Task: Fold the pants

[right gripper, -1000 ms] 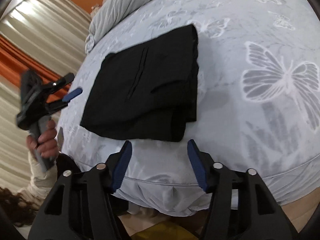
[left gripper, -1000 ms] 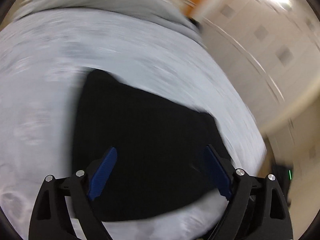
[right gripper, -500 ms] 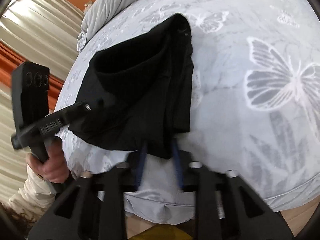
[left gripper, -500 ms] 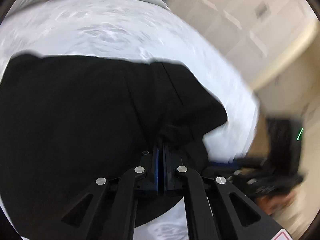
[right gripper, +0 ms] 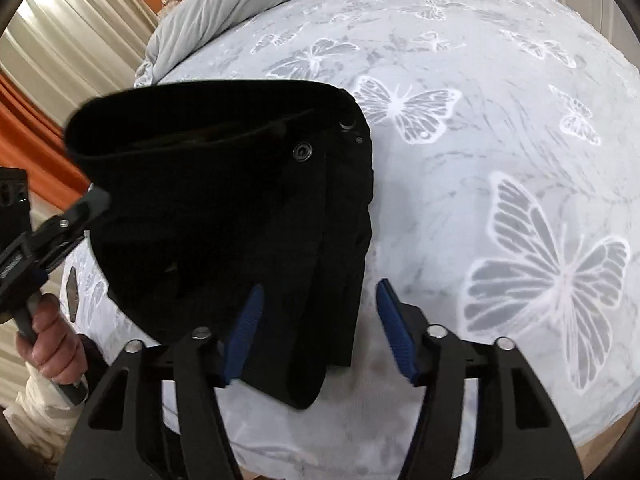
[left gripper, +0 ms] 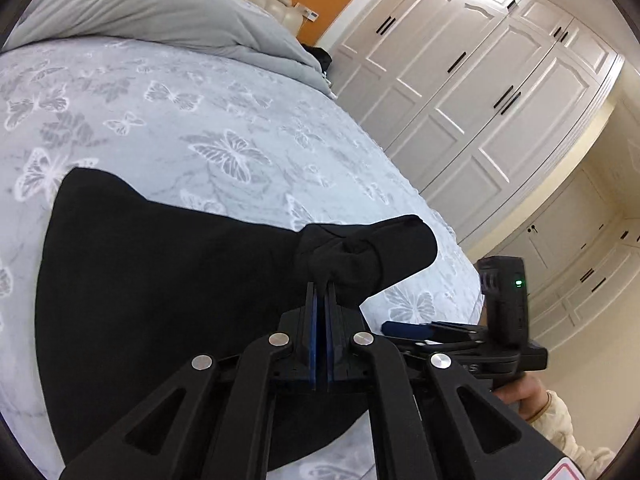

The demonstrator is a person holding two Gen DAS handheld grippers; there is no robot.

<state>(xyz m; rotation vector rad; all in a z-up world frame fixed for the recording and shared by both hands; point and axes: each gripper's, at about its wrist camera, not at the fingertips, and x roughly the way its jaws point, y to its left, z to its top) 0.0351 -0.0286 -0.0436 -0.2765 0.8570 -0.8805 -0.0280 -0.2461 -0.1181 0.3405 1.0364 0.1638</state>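
Pants (left gripper: 160, 300) edge pinched, left gripper (left gripper: 320, 300); right gripper (right gripper: 316, 320) agape.

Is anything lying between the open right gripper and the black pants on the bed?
Nothing visible does. The right gripper is open with the near edge of the black pants already between its fingers. The left gripper is shut on a bunched corner of the pants. Only bare butterfly bedsheet surrounds them.

My left wrist view sits close over the pants (left gripper: 160, 300), facing the wardrobe (left gripper: 460, 100); my right faces the curtains (right gripper: 72, 32); both share the bed (left gripper: 200, 120).
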